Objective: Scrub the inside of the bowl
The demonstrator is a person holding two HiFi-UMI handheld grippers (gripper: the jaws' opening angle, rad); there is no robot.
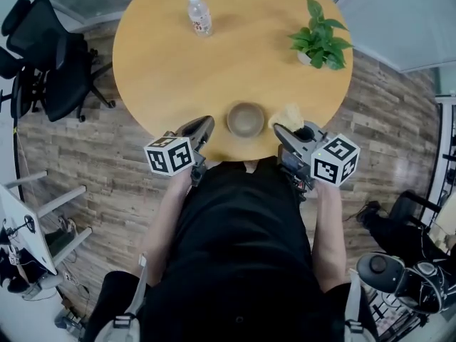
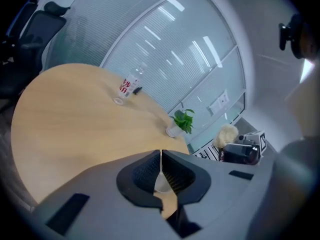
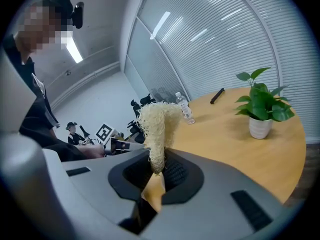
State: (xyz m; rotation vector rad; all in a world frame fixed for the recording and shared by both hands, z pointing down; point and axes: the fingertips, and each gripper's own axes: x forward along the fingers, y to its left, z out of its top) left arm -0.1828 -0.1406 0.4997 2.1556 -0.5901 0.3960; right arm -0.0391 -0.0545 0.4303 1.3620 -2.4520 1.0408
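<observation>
1. Holding before the scrub: your right gripper (image 3: 159, 170) pinches the loofah scrubber (image 3: 156, 126); your left gripper (image 2: 161, 159) is closed and empty.
2. Bowl (image 1: 246, 119) sits mid-frame in the head view, between both grippers and apart from them.
3. Next, likely: open the left gripper onto the rim and lower the scrubber inside.

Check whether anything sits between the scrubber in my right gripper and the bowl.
Nothing visible does. The scrubber, clamped in the right gripper, is just right of the bowl, whose opening is uncovered and looks empty.
</observation>
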